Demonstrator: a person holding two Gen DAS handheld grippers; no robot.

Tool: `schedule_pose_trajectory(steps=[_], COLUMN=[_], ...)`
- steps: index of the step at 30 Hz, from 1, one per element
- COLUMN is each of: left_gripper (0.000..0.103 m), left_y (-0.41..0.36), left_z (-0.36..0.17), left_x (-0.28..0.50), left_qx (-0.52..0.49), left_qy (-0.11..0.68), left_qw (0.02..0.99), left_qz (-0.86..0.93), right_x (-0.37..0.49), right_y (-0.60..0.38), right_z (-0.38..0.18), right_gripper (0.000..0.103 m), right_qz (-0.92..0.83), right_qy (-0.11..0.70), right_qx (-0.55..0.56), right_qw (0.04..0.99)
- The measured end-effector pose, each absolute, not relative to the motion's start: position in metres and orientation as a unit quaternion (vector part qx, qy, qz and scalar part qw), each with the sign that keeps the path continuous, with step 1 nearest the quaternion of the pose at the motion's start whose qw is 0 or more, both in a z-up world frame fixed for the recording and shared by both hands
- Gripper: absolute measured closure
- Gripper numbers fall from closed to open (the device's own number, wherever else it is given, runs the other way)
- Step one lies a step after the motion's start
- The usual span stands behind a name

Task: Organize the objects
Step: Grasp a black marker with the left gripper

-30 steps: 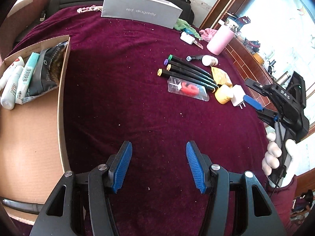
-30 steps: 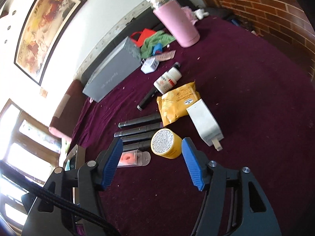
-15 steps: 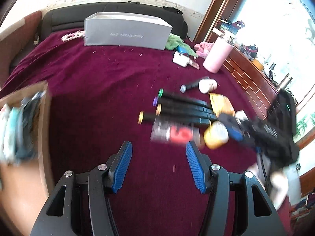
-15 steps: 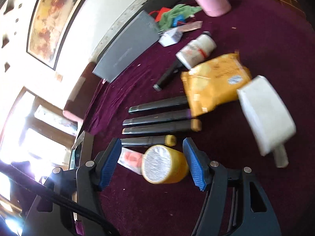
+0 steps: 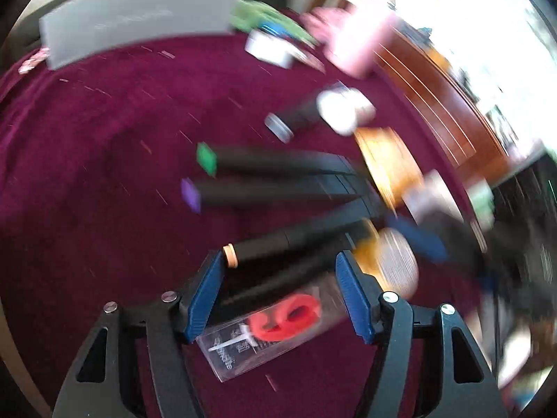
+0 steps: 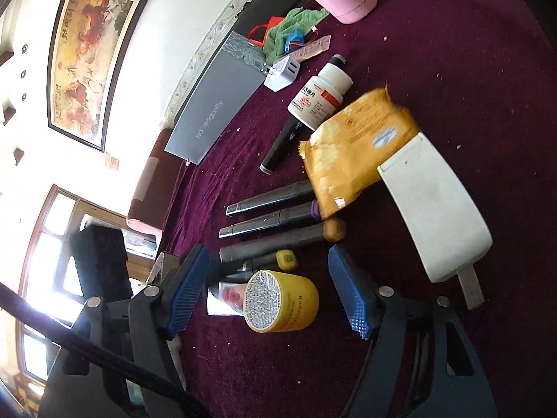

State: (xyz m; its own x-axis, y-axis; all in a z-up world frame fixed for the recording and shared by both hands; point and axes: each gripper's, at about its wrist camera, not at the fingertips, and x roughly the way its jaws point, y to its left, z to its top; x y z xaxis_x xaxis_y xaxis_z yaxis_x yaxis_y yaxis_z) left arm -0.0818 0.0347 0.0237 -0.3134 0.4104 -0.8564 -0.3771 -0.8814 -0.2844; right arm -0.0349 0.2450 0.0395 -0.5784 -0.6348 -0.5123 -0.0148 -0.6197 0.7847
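Reaching in from both sides, the two grippers look to be at the approach step of sorting the clutter on the dark red velvet cloth (image 6: 470,87). The left gripper (image 5: 278,296) has its jaws opening, wide apart, over a clear plastic packet with a red piece inside (image 5: 268,327); its blue pads do not press on it, and a black marker with an orange cap (image 5: 296,240) crosses at their tips, toward 12 o'clock. The right gripper (image 6: 269,289) is likewise opening, astride a short yellow round jar (image 6: 282,301) with gaps on either side. Next, I judge, each must settle lower and close squarely on one item only, clear of the markers. No bin or tray shows; the closed grey cardboard box (image 6: 216,104) at 11 o'clock hides any contents.
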Motion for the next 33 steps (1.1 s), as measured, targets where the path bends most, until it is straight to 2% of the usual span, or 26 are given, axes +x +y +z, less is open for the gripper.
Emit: schedule_pose_trajectory(steps=[4, 9, 12, 14, 15, 16, 18, 20, 27, 32, 33], left_gripper=[0.041, 0.041, 0.041, 0.044, 0.051, 0.063, 0.071, 0.071, 0.071, 0.072, 0.076], left_y=[0.036, 0.035, 0.044, 0.046, 0.048, 0.048, 0.049, 0.052, 0.070, 0.084, 0.083], left_z=[0.025, 0.022, 0.019, 0.019, 0.021, 0.023, 0.026, 0.022, 0.019, 0.015, 0.015], left_x=[-0.037, -0.030, -0.031, -0.031, -0.030, -0.030, -0.038, -0.051, -0.023, -0.028, -0.028], left_qx=[-0.560, -0.524, -0.505, -0.500, -0.495, -0.491, -0.491, -0.497, -0.453, -0.433, -0.434], left_qy=[-0.006, 0.045, 0.061, 0.068, 0.073, 0.075, 0.071, 0.077, 0.213, 0.211, 0.202], left_qw=[0.310, 0.243, 0.250, 0.259, 0.259, 0.258, 0.249, 0.232, 0.225, 0.206, 0.207], left_qz=[0.768, 0.815, 0.824, 0.824, 0.827, 0.829, 0.832, 0.832, 0.836, 0.852, 0.853], right_x=[-0.039, -0.038, -0.036, -0.037, -0.038, -0.038, -0.038, -0.038, -0.039, -0.039, -0.039], right_y=[0.242, 0.241, 0.241, 0.241, 0.240, 0.240, 0.240, 0.241, 0.240, 0.239, 0.239], right_z=[0.039, 0.039, 0.038, 0.038, 0.038, 0.039, 0.038, 0.038, 0.038, 0.038, 0.038], right_gripper=[0.031, 0.031, 0.031, 0.031, 0.031, 0.031, 0.031, 0.031, 0.030, 0.029, 0.029], right_qz=[-0.797, -0.800, -0.801, -0.802, -0.802, -0.802, -0.801, -0.800, -0.800, -0.801, -0.802], right_qy=[-0.389, -0.381, -0.379, -0.379, -0.379, -0.378, -0.379, -0.381, -0.382, -0.377, -0.377], right_qx=[0.418, 0.420, 0.420, 0.420, 0.420, 0.421, 0.421, 0.421, 0.422, 0.422, 0.422], right_qw=[0.196, 0.194, 0.194, 0.193, 0.193, 0.193, 0.193, 0.193, 0.193, 0.193, 0.193])
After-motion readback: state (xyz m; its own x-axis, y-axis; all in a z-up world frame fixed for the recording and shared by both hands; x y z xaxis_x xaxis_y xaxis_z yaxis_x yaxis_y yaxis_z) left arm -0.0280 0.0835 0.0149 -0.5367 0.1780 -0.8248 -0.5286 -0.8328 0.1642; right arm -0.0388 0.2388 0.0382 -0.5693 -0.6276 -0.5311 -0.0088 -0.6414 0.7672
